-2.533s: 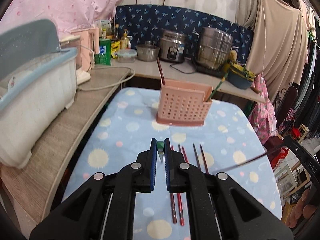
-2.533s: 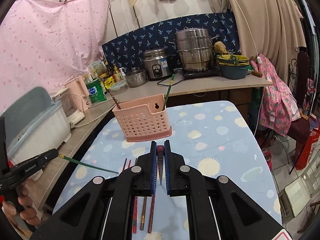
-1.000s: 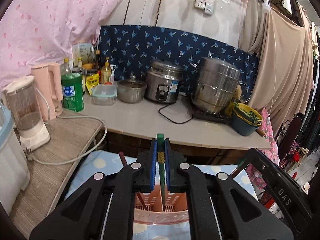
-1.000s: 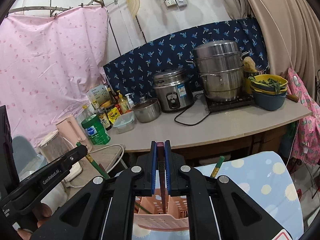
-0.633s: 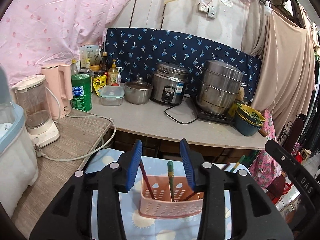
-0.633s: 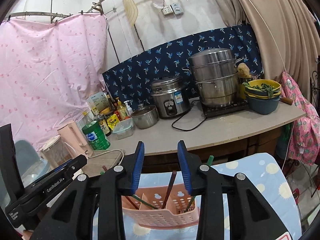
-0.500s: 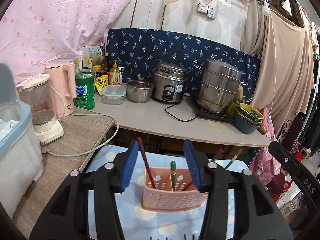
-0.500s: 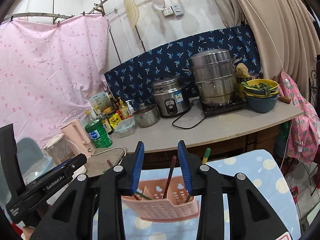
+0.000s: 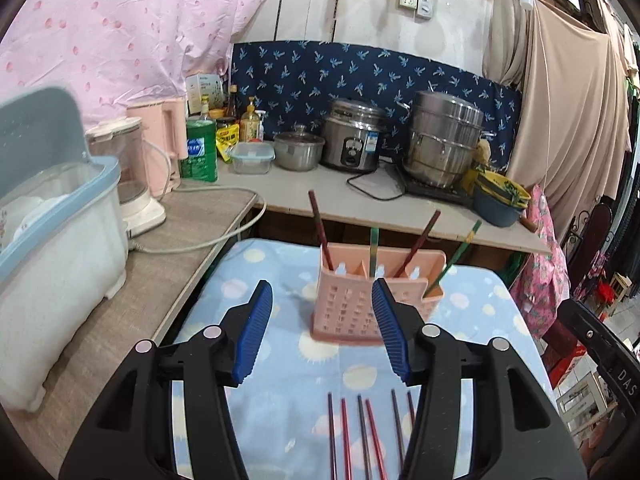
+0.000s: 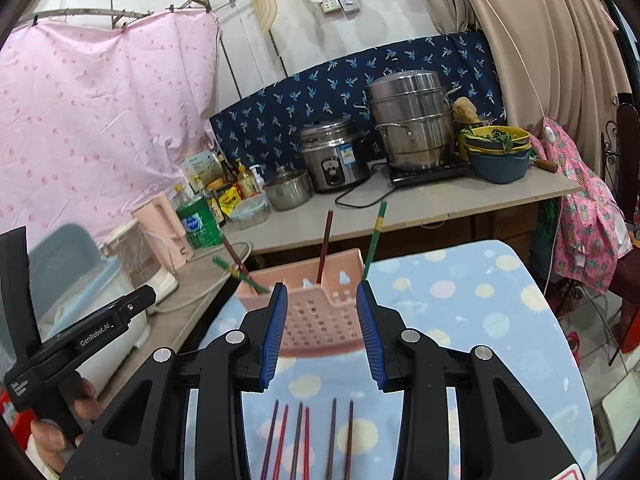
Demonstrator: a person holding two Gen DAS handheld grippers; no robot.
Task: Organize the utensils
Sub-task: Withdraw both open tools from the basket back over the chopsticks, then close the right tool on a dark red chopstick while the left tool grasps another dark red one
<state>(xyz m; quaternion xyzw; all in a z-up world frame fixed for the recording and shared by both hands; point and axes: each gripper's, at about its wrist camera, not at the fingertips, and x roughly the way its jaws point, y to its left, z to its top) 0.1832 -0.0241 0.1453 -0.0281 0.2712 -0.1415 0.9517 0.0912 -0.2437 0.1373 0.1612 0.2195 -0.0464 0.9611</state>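
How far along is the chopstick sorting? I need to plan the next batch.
Done: four chopsticks stand in the pink holder. In hand: nothing; the left tongs and right tongs are both open and empty. Left: six chopsticks lie on the spotted cloth in front of the holder.

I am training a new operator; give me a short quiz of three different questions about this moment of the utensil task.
1. True or false: the left tongs and the right tongs are both open and hold nothing.
2. How many chopsticks stand in the pink holder, seen from the left wrist view?
A. two
B. four
C. seven
3. Fill the gap: the loose chopsticks lie flat on the ____ cloth with coloured dots, in front of the holder.

Key: 1 true. 2 B: two dark red and two green. 3 blue.
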